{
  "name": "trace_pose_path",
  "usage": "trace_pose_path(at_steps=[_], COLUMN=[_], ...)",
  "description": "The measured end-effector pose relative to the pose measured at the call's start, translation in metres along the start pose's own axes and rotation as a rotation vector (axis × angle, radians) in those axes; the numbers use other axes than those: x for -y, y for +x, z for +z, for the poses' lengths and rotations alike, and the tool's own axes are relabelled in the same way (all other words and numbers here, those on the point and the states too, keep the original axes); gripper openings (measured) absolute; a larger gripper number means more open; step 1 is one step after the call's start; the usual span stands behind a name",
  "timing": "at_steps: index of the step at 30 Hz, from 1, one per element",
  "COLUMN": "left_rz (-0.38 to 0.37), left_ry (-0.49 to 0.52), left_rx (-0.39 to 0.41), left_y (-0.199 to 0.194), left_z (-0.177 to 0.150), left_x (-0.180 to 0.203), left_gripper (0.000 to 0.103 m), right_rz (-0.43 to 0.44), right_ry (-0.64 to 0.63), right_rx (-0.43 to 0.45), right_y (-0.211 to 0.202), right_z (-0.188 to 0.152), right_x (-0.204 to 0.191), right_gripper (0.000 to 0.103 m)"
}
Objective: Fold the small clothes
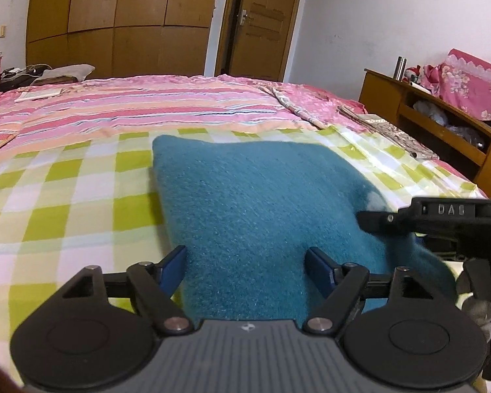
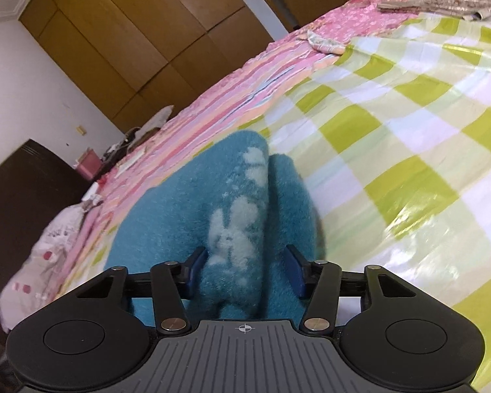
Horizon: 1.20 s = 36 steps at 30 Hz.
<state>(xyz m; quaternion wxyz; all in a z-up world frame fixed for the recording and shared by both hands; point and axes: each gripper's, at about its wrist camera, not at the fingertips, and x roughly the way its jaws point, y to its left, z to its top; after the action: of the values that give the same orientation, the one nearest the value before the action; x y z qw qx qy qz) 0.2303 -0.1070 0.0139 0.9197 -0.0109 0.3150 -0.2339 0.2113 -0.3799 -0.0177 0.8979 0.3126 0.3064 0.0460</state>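
A fuzzy teal garment point(image 1: 252, 196) with pale patches lies folded on a green-and-white checked sheet point(image 1: 65, 190) on the bed. My left gripper point(image 1: 245, 262) is open, its blue pads either side of the garment's near edge. My right gripper point(image 2: 244, 267) is open, its pads straddling a raised fold of the same garment point(image 2: 219, 203), which shows a pale rabbit pattern. The right gripper also shows in the left wrist view point(image 1: 442, 219), at the garment's right edge.
A pink striped quilt point(image 1: 147, 104) covers the far bed. A wooden headboard shelf point(image 1: 442, 124) with clutter stands at the right. Patterned fabric point(image 1: 392, 131) lies at the checked sheet's far right corner. Wardrobe and door stand behind.
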Motion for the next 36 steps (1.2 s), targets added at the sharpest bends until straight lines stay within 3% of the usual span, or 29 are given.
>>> trace_pose_path(at_steps=[5, 8, 12, 20, 27, 30, 33, 35, 36], left_rz=[0.053, 0.085, 0.115, 0.168, 0.205, 0.218, 0.218, 0.217, 0.215], left_ry=[0.009, 0.053, 0.158, 0.179, 0.196, 0.174, 0.156, 0.170, 0.176], left_rx=[-0.016, -0.018, 0.001, -0.007, 0.046, 0.046, 0.035, 0.026, 0.019], left_y=[-0.029, -0.034, -0.033, -0.034, -0.044, -0.037, -0.032, -0.029, -0.027], left_z=[-0.012, -0.011, -0.006, 0.000, 0.012, 0.014, 0.012, 0.009, 0.008], left_x=[-0.009, -0.003, 0.020, 0.033, 0.038, 0.036, 0.035, 0.037, 0.038], left_gripper=[0.080, 0.079, 0.078, 0.078, 0.078, 0.078, 0.078, 0.078, 0.078], right_rz=[0.103, 0.037, -0.056, -0.037, -0.064, 0.015, 0.111, 0.113, 0.094], right_ry=[0.002, -0.103, -0.212, -0.135, -0.173, -0.177, -0.176, -0.185, -0.195], right_rx=[-0.023, 0.007, 0.063, 0.055, 0.155, 0.175, 0.139, 0.108, 0.094], right_y=[-0.003, -0.002, -0.017, -0.019, -0.049, -0.054, -0.045, -0.035, -0.028], right_z=[-0.023, -0.029, -0.015, -0.016, -0.010, -0.009, -0.011, -0.014, -0.015], right_x=[-0.026, -0.043, -0.037, -0.019, -0.038, -0.047, -0.052, -0.053, -0.051], right_gripper=[0.049, 0.046, 0.044, 0.043, 0.033, 0.023, 0.016, 0.016, 0.010])
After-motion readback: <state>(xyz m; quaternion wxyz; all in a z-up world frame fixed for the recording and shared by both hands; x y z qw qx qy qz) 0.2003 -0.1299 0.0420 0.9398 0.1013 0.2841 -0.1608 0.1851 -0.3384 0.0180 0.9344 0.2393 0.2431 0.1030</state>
